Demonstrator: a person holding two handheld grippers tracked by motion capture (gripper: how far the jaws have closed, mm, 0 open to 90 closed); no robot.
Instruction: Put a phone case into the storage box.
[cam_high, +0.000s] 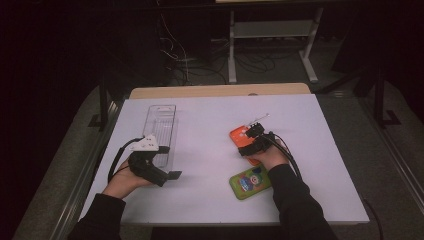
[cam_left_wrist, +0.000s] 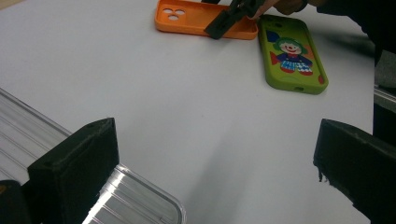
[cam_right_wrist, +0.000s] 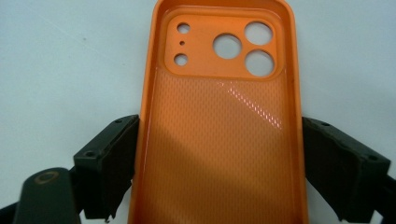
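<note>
Nearest the table's front edge, a green phone case with a clown picture, flat on the white table. Just beyond it, right gripper astride the orange phone case, jaws at both long sides and touching the rims; firm pressure hard to tell. Orange case lying hollow side up, camera holes at the far end. On the left, left gripper wide open, holding nothing, over the near corner of a clear plastic tray stretching farther back.
</note>
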